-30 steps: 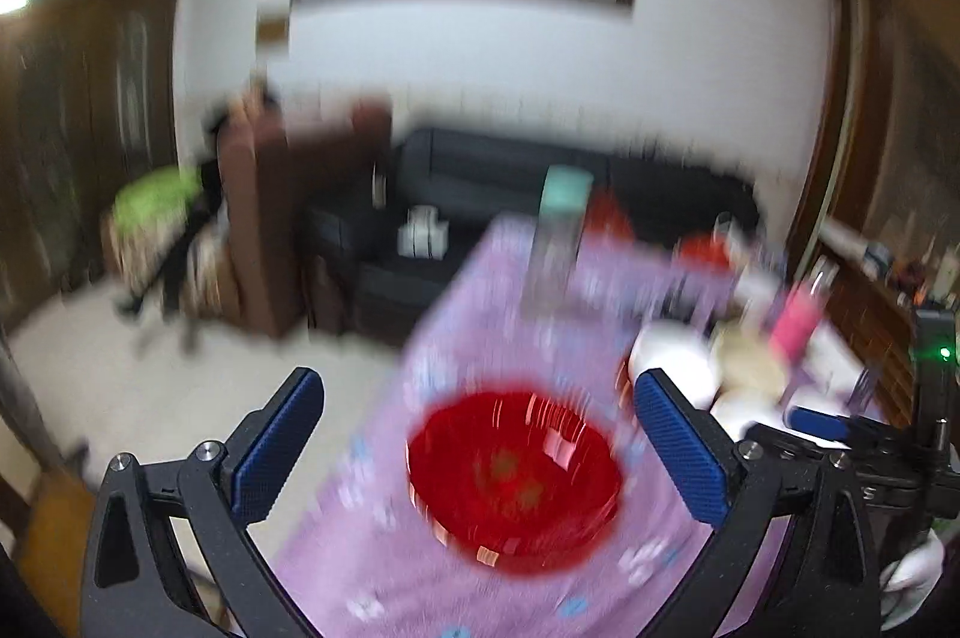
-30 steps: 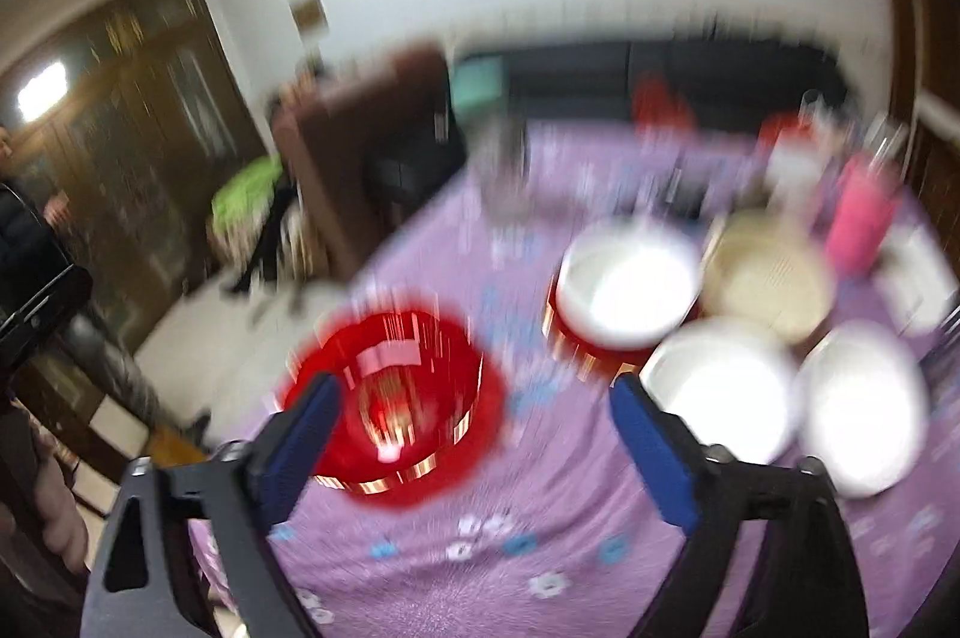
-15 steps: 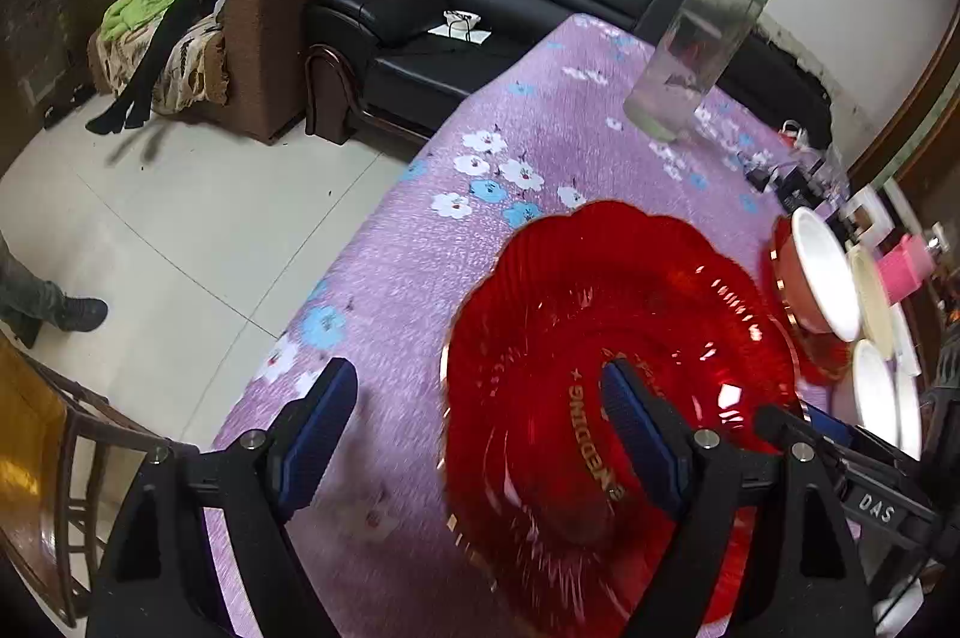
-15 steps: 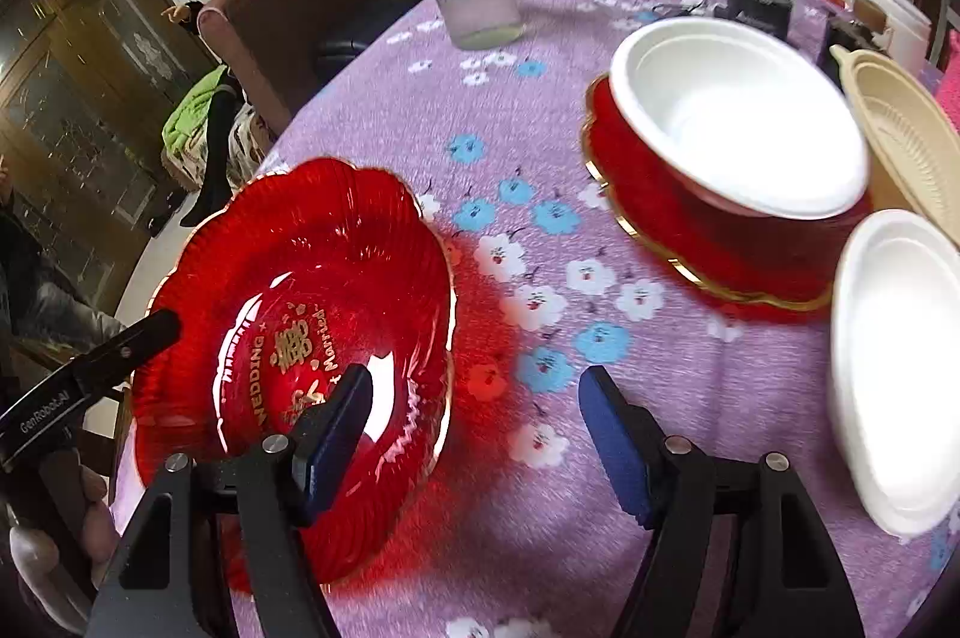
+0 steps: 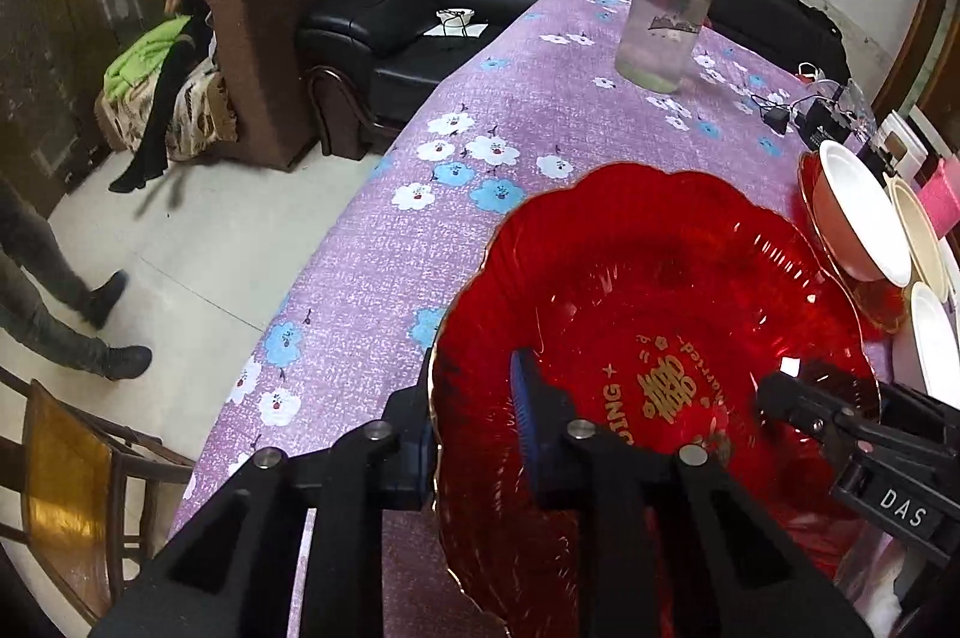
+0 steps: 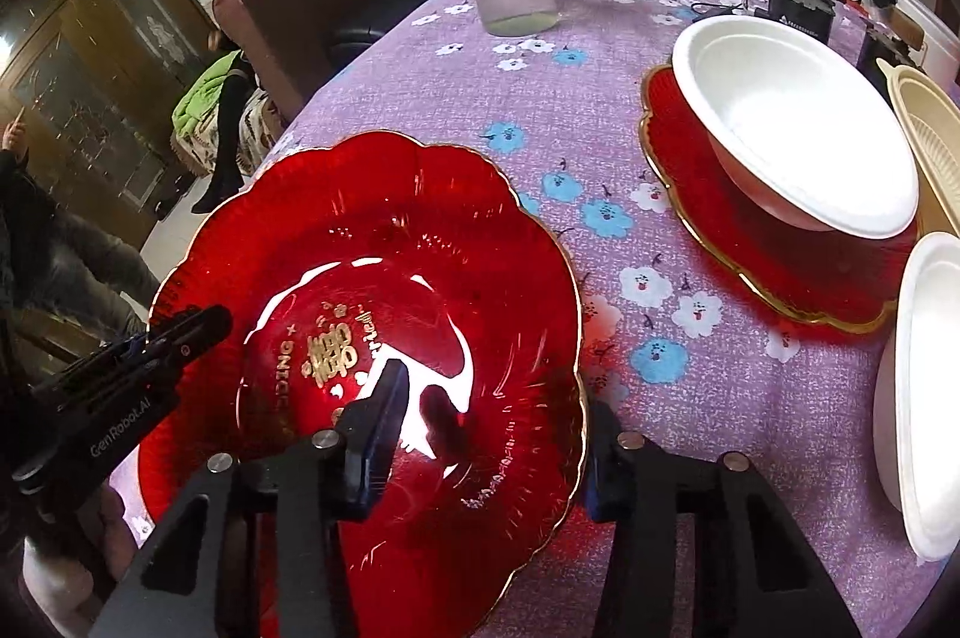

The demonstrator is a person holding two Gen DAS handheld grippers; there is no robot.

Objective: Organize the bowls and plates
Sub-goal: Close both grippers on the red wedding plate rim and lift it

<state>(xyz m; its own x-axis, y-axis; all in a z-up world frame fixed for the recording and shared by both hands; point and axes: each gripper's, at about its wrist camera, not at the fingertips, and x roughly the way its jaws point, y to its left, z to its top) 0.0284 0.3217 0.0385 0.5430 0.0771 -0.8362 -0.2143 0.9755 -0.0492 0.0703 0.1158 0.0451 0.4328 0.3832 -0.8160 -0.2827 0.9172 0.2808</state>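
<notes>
On red plate: gold "WEDDING" | left fingers just closed, pinching rim | right fingers closing astride rim

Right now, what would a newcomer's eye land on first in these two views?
The glossy red scalloped plate with gold lettering fills the foreground on the purple flowered tablecloth, with the left gripper and the right gripper each straddling its rim. To the right, a white bowl sits on a second red plate.
</notes>
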